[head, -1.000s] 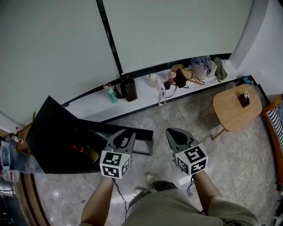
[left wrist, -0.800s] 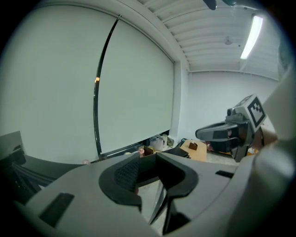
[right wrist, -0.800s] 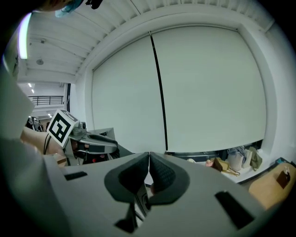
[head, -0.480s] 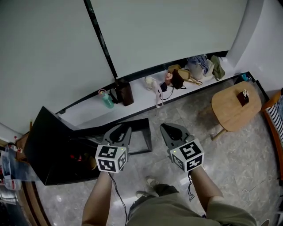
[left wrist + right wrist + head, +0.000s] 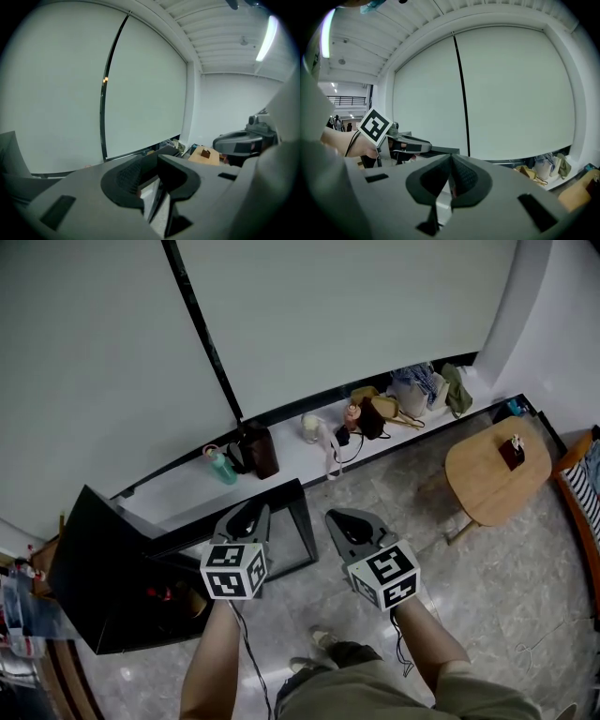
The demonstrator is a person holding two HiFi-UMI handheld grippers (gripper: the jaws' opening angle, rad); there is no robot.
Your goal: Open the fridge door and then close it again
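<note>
Fridge: the black fridge [image 5: 94,568] sits low on the floor at your left, open, with small red things inside
Door: the door [image 5: 281,495] stands swung out from the fridge front, just ahead of your hands
Left claw: your left claw [image 5: 246,515] is part-closed on the door's top edge, which sits between its pads
Right claw: your right claw [image 5: 349,521] is shut with nothing in it, just beside the left one and apart from the door
Ledge: a bottle [image 5: 221,468] and bags line the ledge [image 5: 291,451] behind the fridge
Tabletop: a round wooden tabletop [image 5: 483,484] at your right carries a small dark thing [image 5: 512,451] near its far edge
</note>
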